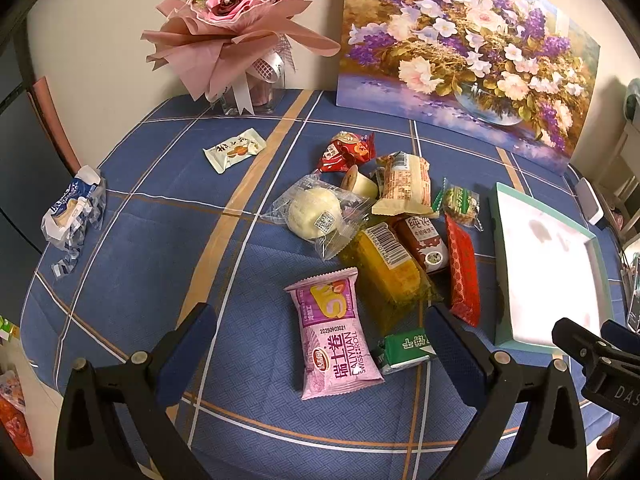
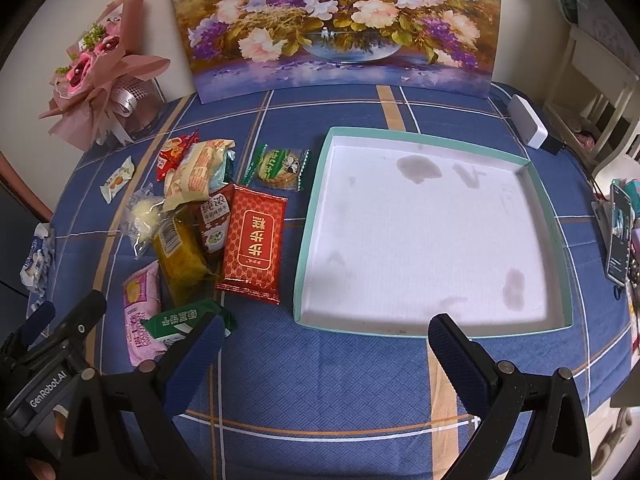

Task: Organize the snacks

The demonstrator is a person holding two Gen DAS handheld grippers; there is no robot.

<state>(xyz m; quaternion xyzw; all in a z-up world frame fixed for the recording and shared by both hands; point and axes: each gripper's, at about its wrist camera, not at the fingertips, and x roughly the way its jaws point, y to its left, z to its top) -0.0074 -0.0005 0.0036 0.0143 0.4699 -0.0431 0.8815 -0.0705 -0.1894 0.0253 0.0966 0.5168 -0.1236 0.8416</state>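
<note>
My left tool (image 1: 320, 328) hangs spread wide and empty over the table (image 1: 160, 240), and the pink Swiss roll pack (image 1: 336, 336) lies right between its fingers, long axis running straight away from me, so the short width faces the pads and I judge it the natural first grab. Just to its right sits the small green pack (image 1: 404, 350), touching the right finger's side, with the heap of snacks (image 1: 384, 220) beyond it. Further right, the red flat pack (image 2: 254, 246) lies just beside the teal-rimmed box (image 2: 308, 240), which holds nothing yet. My right tool (image 2: 326, 340), also released and empty, hovers at the box's near edge, well apart from the pink pack, so the left is nearer.
</note>
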